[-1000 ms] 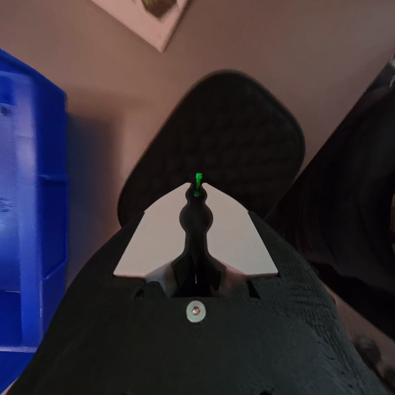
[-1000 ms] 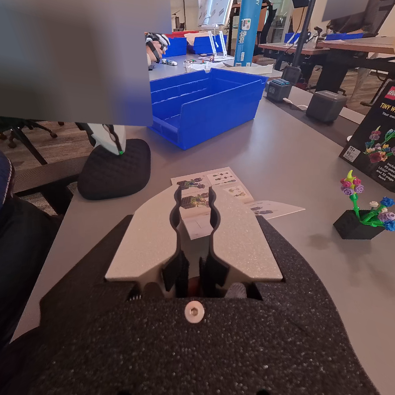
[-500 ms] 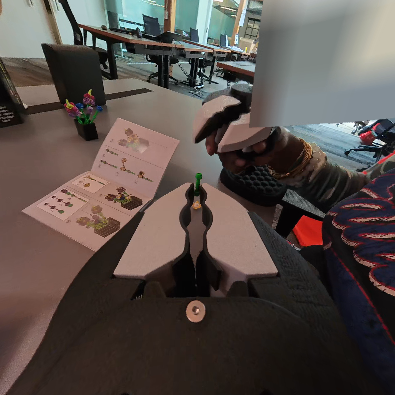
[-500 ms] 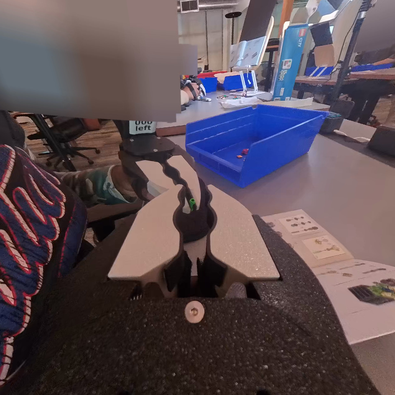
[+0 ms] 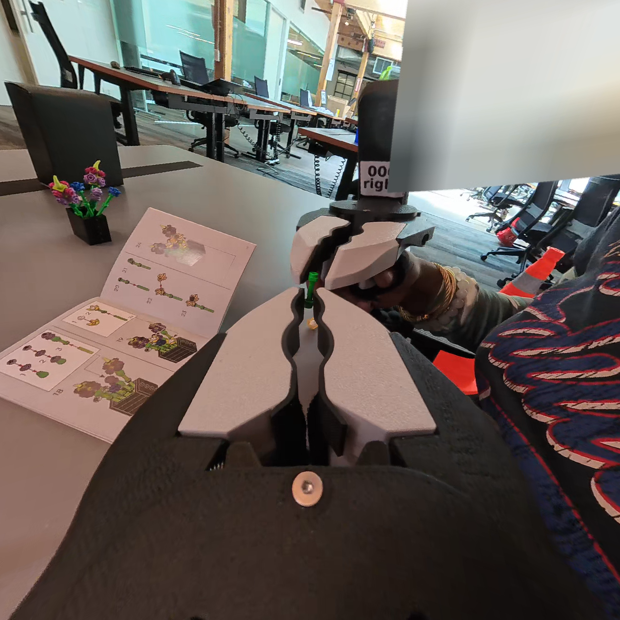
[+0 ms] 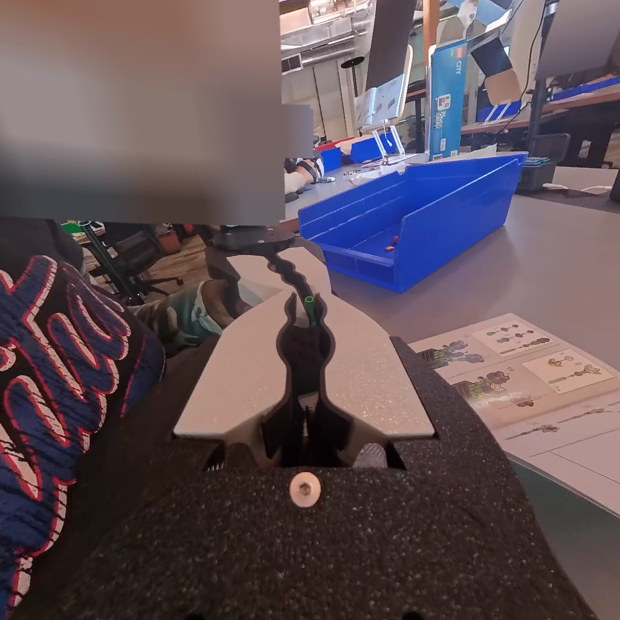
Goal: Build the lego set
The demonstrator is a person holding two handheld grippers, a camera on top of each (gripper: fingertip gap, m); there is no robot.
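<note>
My left gripper (image 5: 307, 292) is shut on a small green stem piece (image 5: 312, 286), which stands upright out of its tips. My right gripper (image 5: 315, 277) faces it from above, tips close around the stem's top with its jaws slightly apart. In the right wrist view the stem (image 6: 309, 308) sits between my right gripper's (image 6: 306, 297) tips, and the left gripper's fingers (image 6: 258, 271) show just beyond. A tiny yellow piece (image 5: 312, 323) lies on the grey table (image 5: 235, 201) below. The flower model in a black pot (image 5: 88, 204) stands far left.
An open instruction booklet (image 5: 161, 285) lies on the table, also in the right wrist view (image 6: 536, 375). A blue bin (image 6: 436, 235) holding a few small pieces stands behind. A black box (image 5: 67, 134) is behind the flower model. The person's patterned sleeve (image 5: 553, 385) is close by. My two grippers' fingertips are within a few centimetres of each other.
The left gripper swung up from above the black pad to face across the table, still holding the stem. The right gripper turned left and closed in on the stem's top.
</note>
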